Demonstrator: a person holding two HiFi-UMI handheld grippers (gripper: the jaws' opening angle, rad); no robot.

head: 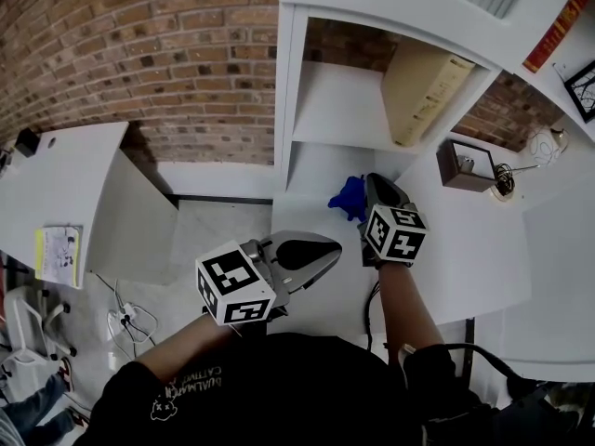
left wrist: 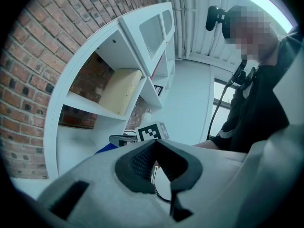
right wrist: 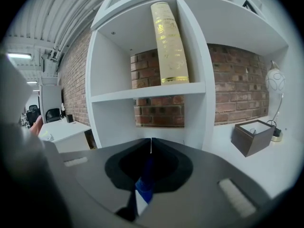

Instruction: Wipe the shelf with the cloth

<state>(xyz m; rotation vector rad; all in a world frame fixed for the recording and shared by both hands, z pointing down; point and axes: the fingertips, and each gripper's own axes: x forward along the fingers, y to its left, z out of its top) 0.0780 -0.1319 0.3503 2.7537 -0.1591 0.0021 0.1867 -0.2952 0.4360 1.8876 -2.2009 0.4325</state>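
Note:
The blue cloth hangs bunched in front of the white shelf unit's lower cubby, with my right gripper shut on it. In the right gripper view a strip of the blue cloth shows pinched between the jaws, whose tips meet below the middle shelf board. My left gripper hovers lower and to the left, short of the shelf, jaws together with nothing in them. In the left gripper view its tips meet, with the right gripper's marker cube beyond.
A tall cream book leans in the upper cubby. On the white counter to the right stand a dark brown box and a white lamp. A white desk with a yellow booklet stands at left.

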